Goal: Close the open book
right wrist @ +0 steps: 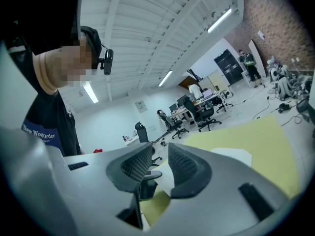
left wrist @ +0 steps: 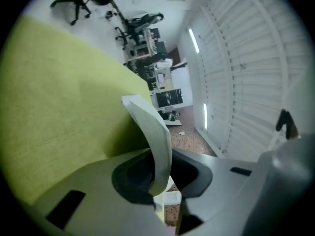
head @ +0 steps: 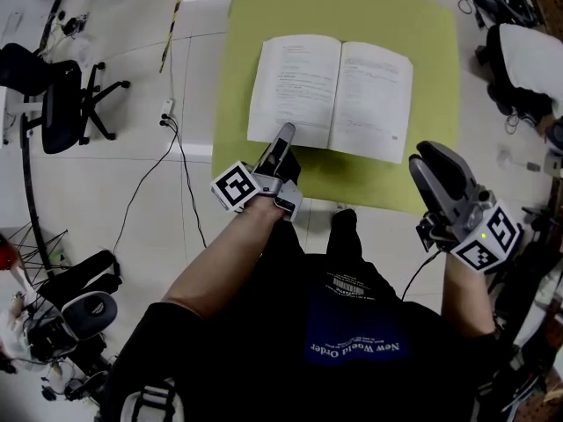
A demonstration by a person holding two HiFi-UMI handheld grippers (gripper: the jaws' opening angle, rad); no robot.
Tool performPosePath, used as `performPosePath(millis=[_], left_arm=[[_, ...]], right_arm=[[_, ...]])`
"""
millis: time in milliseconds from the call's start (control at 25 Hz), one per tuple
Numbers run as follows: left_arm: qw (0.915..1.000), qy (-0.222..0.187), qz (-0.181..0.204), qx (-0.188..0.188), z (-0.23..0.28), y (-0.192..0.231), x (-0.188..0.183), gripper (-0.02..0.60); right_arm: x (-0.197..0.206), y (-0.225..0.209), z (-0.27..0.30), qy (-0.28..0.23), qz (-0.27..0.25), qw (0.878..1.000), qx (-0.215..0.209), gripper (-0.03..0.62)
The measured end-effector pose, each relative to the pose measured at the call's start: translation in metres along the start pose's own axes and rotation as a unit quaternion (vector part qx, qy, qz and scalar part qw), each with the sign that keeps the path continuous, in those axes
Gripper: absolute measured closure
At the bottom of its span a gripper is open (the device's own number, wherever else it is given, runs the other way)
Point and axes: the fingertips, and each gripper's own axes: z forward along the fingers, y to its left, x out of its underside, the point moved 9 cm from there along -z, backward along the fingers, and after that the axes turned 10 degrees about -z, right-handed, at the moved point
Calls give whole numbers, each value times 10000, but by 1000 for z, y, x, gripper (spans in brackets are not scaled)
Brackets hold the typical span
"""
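The open book (head: 330,95) lies flat on the green table (head: 264,7), both white pages facing up. My left gripper (head: 283,139) reaches over the near edge of the left-hand page. In the left gripper view, a curled white sheet of the book (left wrist: 157,132) runs up between the jaws of the left gripper (left wrist: 160,171), whose pads are closed on it. My right gripper (head: 435,161) hovers beyond the table's near right corner, clear of the book. In the right gripper view, the right gripper (right wrist: 160,166) has its pads a little apart with nothing between them, and the book (right wrist: 231,156) lies ahead.
A black office chair (head: 62,104) and a power strip with cable (head: 165,111) are on the floor at the left. Another person (head: 528,69) sits at the right edge. The person's torso is tight against the table's near edge.
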Motion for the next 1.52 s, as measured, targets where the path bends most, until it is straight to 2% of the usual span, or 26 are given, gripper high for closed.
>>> performPosePath(millis=[160,240,400,600,680,760,920,1000,1040,1080,1120,1160,1240,1280,1320,1360,1400,1520], left_arm=[[9939,349,1031,-148,4,-18,6,502],[9853,531,1612,-214,8,-28,8,502],[9641,911,2459,-412,16,-47,22,502],[9252,1554,3412,-586,38,-64,50,502],[9033,1882,3795,-676,48,-67,66,502],[8767,2238,4183,-803,60,-67,84,500],[8146,2898,4884,-1177,87,-59,116,497],[7785,3303,5142,-1431,101,-49,133,486],[7564,3563,5259,-1559,108,-44,142,476],[7300,3846,5397,-1670,114,-38,150,448],[6981,4126,5583,-1754,120,-35,158,415],[6602,4381,5825,-1817,124,-32,164,388],[5794,4767,6328,-1913,129,-31,173,380],[5492,4898,6484,-1949,131,-30,174,380],[5332,5002,6535,-1960,132,-30,175,380],[5334,5092,6472,-1932,133,-30,175,380],[5474,5174,6309,-1859,133,-31,174,380],[6134,5247,5725,-1436,127,-49,172,380]], right_arm=[[-2,1,-1,-30,1,10000,20,519],[-5,2,-2,-47,-24,10000,18,519],[-11,3,-9,-87,-64,9999,57,519],[-13,-1,-26,-182,-97,9996,205,519],[-12,-1,-36,-206,-104,9994,270,519],[-10,-2,-46,-231,-100,9991,351,519],[-5,-9,-66,-262,-42,9983,519,519],[-1,-13,-77,-242,-24,9980,589,519],[1,-15,-81,-230,-21,9978,624,519],[2,-16,-85,-224,-19,9976,655,519],[3,-16,-88,-225,-17,9974,682,519],[2,-17,-91,-227,-15,9973,705,519],[1,-18,-95,-236,-14,9969,753,519],[0,-19,-97,-251,-14,9966,782,519],[-1,-20,-100,-273,-15,9963,815,519],[-2,-20,-102,-294,-20,9960,848,519],[-3,-20,-104,-308,-29,9957,874,519],[-10,-15,-109,-306,-77,9955,892,519]])
